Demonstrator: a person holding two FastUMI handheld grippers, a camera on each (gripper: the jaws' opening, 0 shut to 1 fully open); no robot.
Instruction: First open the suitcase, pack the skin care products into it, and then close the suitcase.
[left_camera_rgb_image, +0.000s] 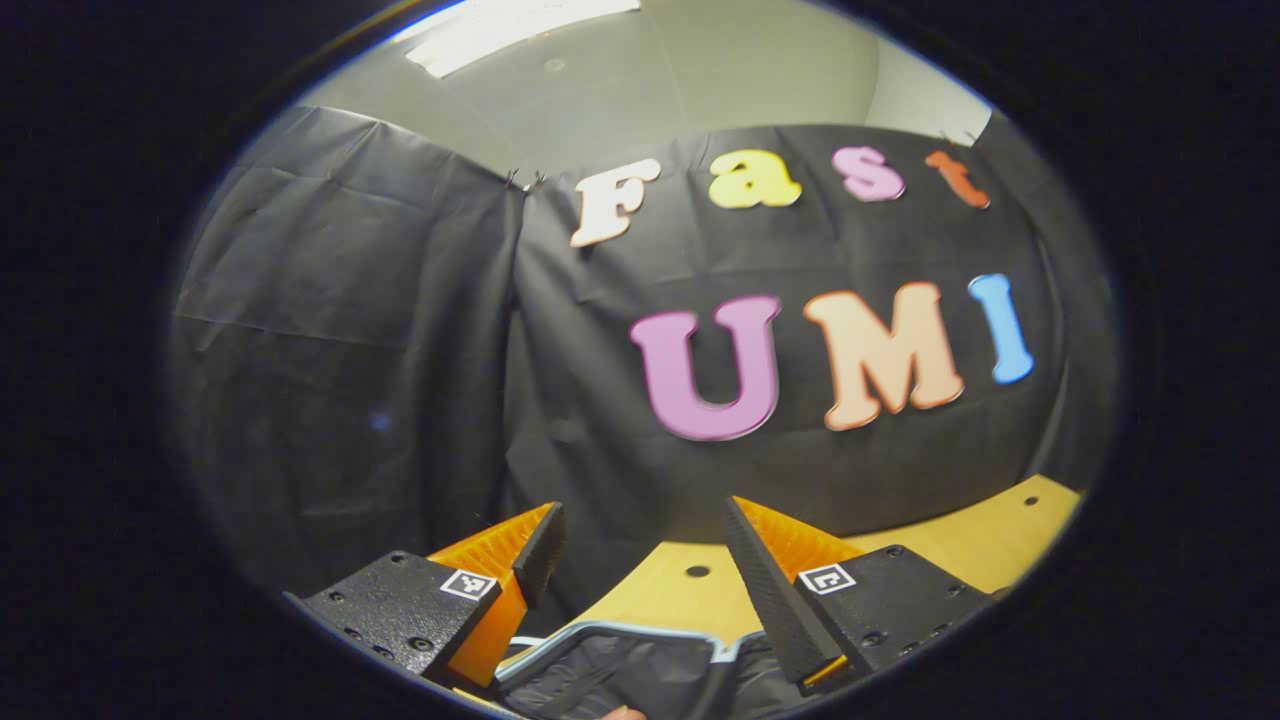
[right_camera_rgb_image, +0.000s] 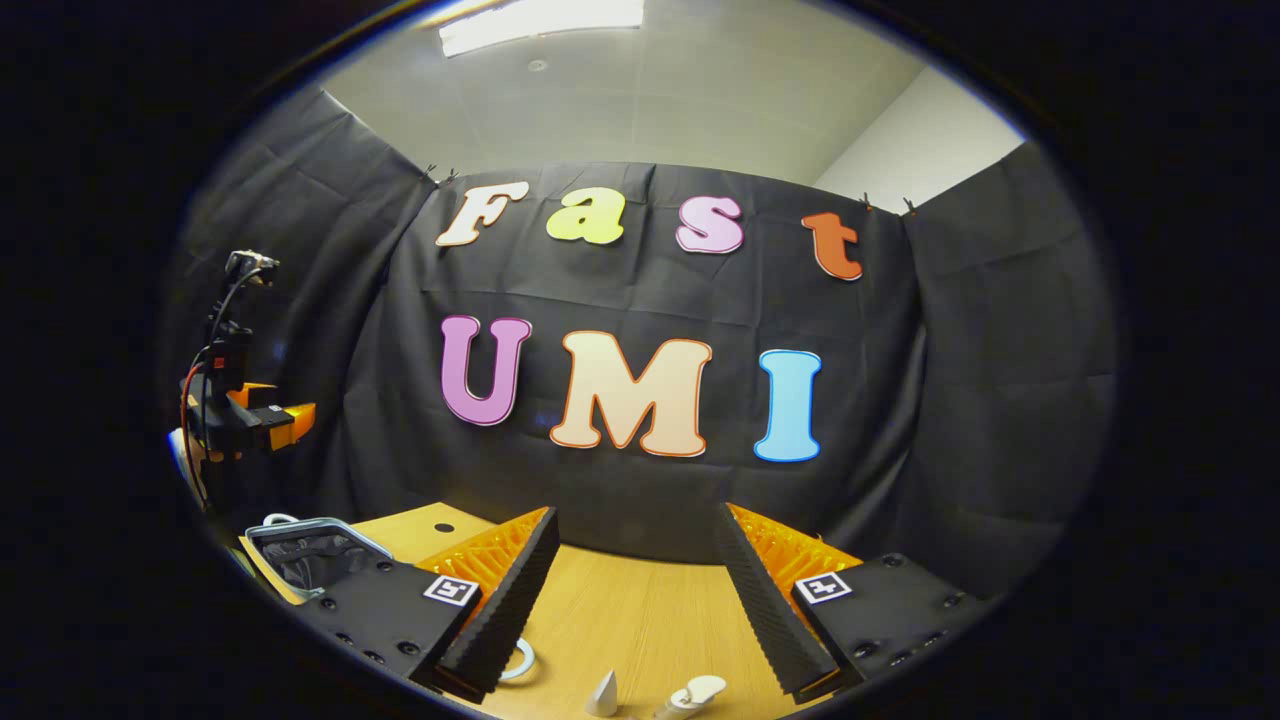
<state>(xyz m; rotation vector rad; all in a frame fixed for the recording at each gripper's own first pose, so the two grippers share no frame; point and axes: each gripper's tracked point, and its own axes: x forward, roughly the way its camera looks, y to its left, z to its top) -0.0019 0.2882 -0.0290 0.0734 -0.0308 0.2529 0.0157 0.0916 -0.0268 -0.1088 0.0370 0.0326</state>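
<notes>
Both tongs are released, holding nothing. The left tongs (left_camera_rgb_image: 640, 560) hang over the open suitcase (left_camera_rgb_image: 620, 670). The right tongs (right_camera_rgb_image: 635, 570) hang over the counter (right_camera_rgb_image: 640, 610), near small white skin care products (right_camera_rgb_image: 690, 692).

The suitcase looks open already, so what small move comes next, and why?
Probably lower the right gripper toward the small white items on the table. Its jaws stand open and empty, the suitcase lies open at left, and nothing is packed that I can see.

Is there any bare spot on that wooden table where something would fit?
Yes: the table looks bare between the right gripper fingers, back to the cloth wall. It's crowded at the near edge by the small white items, and left by the open suitcase.
</notes>
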